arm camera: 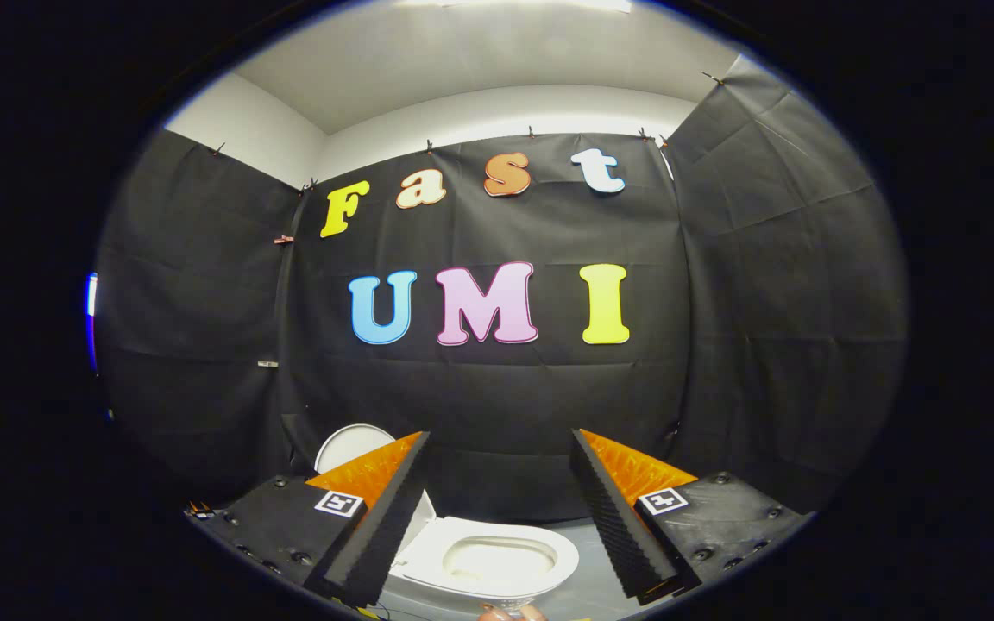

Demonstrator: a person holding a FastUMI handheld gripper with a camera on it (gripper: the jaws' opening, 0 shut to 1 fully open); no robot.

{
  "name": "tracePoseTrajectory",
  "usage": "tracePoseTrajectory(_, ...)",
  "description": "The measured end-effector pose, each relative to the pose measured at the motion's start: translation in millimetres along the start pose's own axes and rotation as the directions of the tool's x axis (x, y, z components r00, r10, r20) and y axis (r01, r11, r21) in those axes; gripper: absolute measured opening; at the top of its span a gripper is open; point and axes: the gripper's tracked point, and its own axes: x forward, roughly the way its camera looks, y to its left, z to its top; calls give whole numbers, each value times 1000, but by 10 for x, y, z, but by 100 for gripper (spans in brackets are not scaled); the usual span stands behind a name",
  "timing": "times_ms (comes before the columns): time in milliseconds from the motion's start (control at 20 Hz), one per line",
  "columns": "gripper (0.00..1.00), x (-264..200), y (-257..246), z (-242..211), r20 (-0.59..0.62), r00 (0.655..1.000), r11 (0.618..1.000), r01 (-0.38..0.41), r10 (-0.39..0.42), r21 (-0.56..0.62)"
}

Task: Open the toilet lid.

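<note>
Fingers of your hand-held gripper (pixel 500 517) stand wide apart w/ nothing between the pads; they press on nothing. Toilet sits low down, just ahead of and below the tips, seen in the gap between them: white seat (pixel 488 559) w/ the bowl opening showing, so it's uncovered. Toilet lid (pixel 349 444) is already up, a white rounded shape poking above your left finger (pixel 376 526), leaning back toward the black cloth wall (pixel 480 405). Most of the lid is hidden behind that finger, so you can't tell how far back it tilts or whether it touches the cloth. Seat's left side is cut off by the same finger; right finger (pixel 626 517) clears the seat's right rim. Grey floor (pixel 588 586) shows around the base. At the very bottom, below the seat, a small pinkish bit, maybe fingertips (pixel 510 613), too cut off to make out.
</note>
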Motion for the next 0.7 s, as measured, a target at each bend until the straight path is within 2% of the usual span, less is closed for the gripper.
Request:
tracePoseTrajectory(300, 99, 89, -118, -102, -35, 999, 1000, 13, -13, 8)
tracePoseTrajectory(700, 99, 54, -84, -48, -16, 1000, 1000, 4, -5, -20)
